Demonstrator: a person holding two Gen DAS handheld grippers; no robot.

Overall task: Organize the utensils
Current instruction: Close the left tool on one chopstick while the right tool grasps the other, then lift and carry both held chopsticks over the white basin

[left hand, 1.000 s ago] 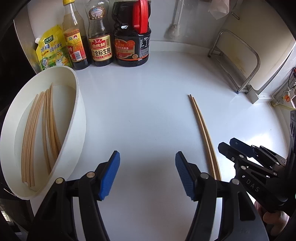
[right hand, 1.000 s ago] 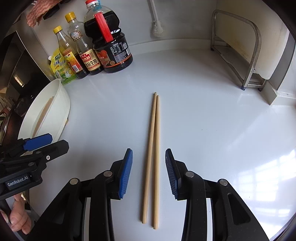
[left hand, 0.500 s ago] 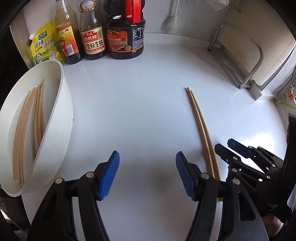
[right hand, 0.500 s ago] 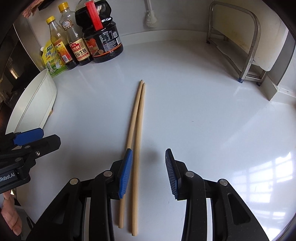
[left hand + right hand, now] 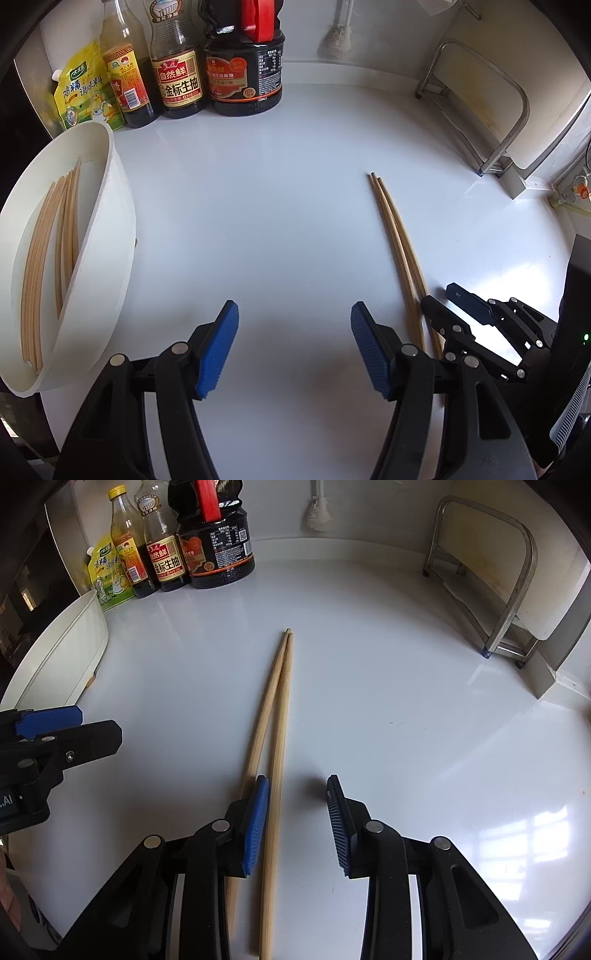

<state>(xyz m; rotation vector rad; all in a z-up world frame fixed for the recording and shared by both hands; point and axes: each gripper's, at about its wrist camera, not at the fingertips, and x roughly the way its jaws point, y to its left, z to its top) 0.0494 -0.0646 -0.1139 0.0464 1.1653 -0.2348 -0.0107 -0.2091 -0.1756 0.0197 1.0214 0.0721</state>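
Two wooden chopsticks (image 5: pixel 280 709) lie on the white counter, tips together at the far end and spread at the near end. My right gripper (image 5: pixel 295 812) is low over their near part, its jaws closing. The right chopstick lies between the pads, against the left pad; the left chopstick passes under the left finger. The right pad touches nothing. My left gripper (image 5: pixel 293 343) hangs open over bare counter, with the chopsticks (image 5: pixel 397 240) and right gripper (image 5: pixel 439 295) to its right. A white bowl (image 5: pixel 110 236) at the left holds several chopsticks (image 5: pixel 40 258).
Sauce bottles (image 5: pixel 181 74) and a yellow seasoning pouch (image 5: pixel 85 99) line the back wall. A metal rack (image 5: pixel 491 122) with a board stands at the back right. The left gripper (image 5: pixel 98 723) and the bowl (image 5: pixel 66 653) show at the left of the right wrist view.
My right gripper has sunk toward the counter and its jaws have narrowed. Its left finger now covers the left chopstick, and the pair has spread at the near end. The left gripper dropped slightly.
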